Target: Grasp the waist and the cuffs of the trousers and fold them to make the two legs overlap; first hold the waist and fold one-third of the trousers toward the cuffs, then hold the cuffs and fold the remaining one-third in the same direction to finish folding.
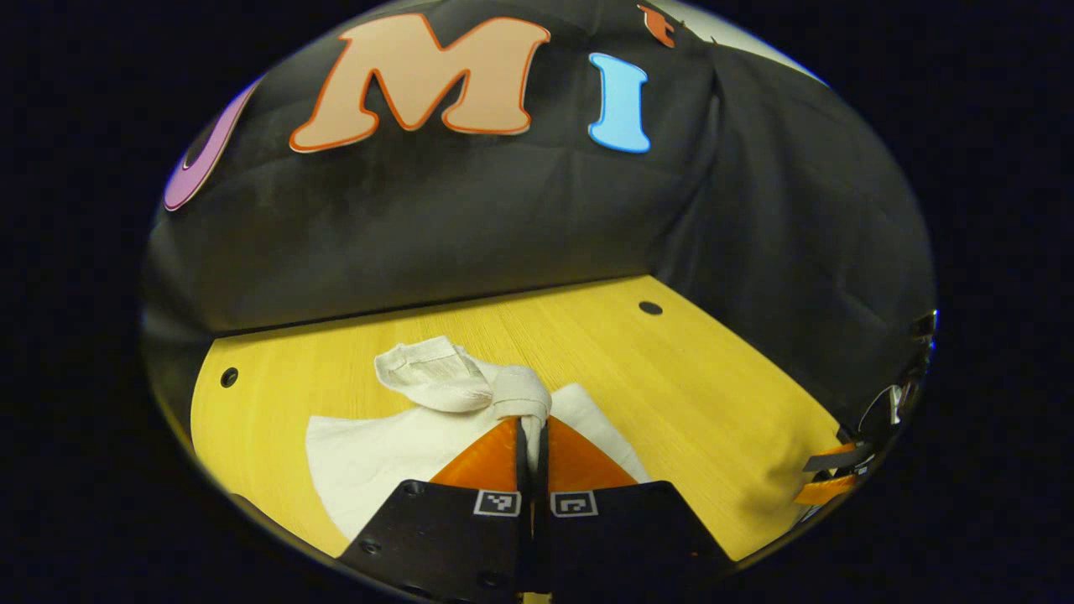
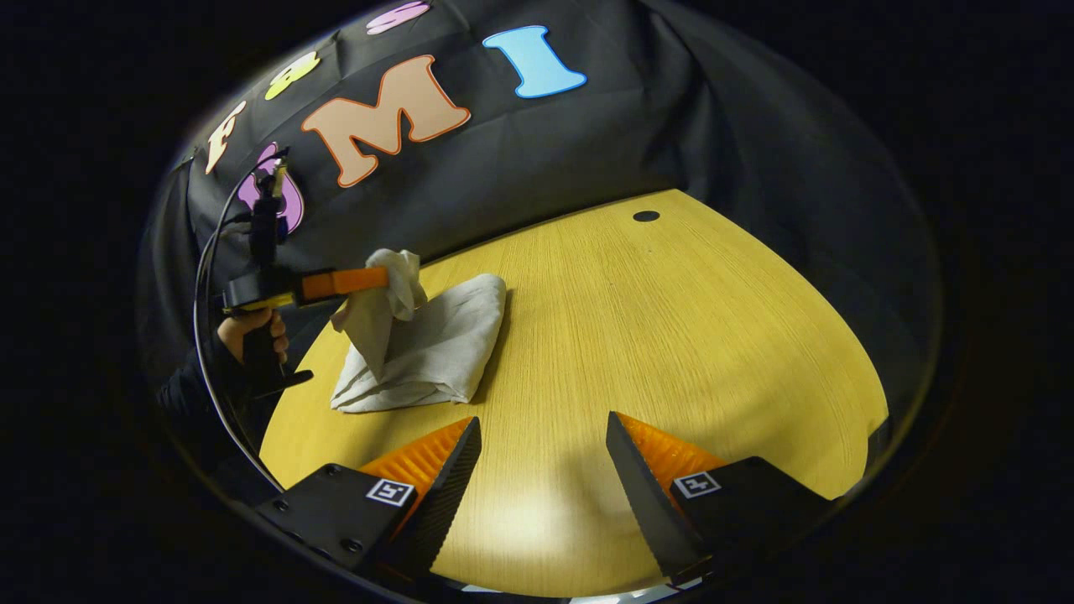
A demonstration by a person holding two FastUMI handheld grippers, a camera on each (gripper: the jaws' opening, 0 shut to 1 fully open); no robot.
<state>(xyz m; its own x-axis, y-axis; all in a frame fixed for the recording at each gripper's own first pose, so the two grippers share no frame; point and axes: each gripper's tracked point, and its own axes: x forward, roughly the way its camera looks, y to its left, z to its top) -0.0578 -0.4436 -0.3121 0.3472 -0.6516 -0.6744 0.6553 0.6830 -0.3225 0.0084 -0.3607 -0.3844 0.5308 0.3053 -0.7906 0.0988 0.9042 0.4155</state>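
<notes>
Each gripper has a black body with small screws and a square black-and-white marker. The left gripper (image 2: 382,281) has a black handle, with a thin black cable looping behind. The person's sleeve (image 2: 189,386) is dark.

A yellow wood-grain table (image 2: 671,335) is seen in both views, its grain running in fine parallel lines. Small dark round holes are set into the table: one (image 1: 650,308) near its far right edge and one (image 1: 229,377) near its far left edge in the left gripper view. Behind the table, a black cloth wall (image 1: 470,218) is hung, creased and folded at the corner to the table's right. A bright patch of light (image 2: 537,512) is reflected on the table's near part.
</notes>
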